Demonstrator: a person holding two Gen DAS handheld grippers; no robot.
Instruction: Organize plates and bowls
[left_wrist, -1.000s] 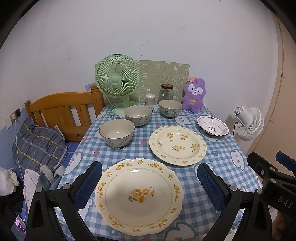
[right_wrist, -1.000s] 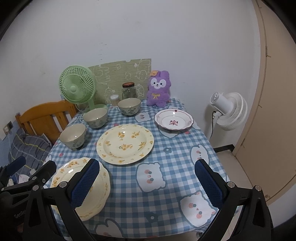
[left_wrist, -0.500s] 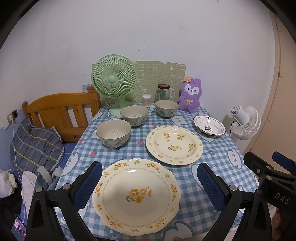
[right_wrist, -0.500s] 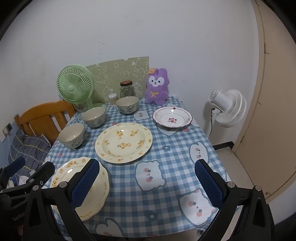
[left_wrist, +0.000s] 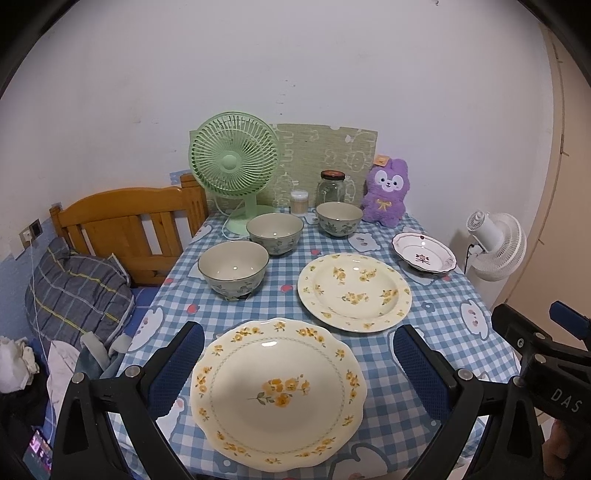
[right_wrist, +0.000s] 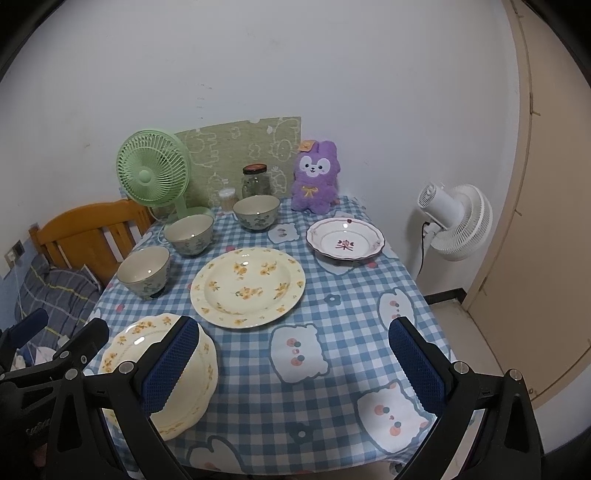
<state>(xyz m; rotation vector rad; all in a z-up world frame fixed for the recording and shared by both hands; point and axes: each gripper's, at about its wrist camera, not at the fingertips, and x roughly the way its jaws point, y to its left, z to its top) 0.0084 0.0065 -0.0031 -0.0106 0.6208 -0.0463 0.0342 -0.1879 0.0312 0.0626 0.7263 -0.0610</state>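
While both grippers hover with fingers spread wide and holding nothing, the left gripper (left_wrist: 297, 363) frames a scalloped cream plate (left_wrist: 277, 394) with yellow flowers at the near edge of the blue-checked tablecloth (right_wrist: 332, 295). Beyond lie a round yellow-flowered plate (left_wrist: 354, 290), a small red-trimmed plate (left_wrist: 424, 252) and three floral bowls (left_wrist: 233, 268); the right gripper (right_wrist: 293, 367) is over bare cloth.

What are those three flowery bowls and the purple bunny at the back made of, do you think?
The three bowls look like glazed ceramic: thick walls, shiny cream insides with small light glints, printed flowers outside. The purple bunny looks like plush fabric, probably stuffed: fuzzy matte pile, soft rounded outline, a paper tag at one ear.
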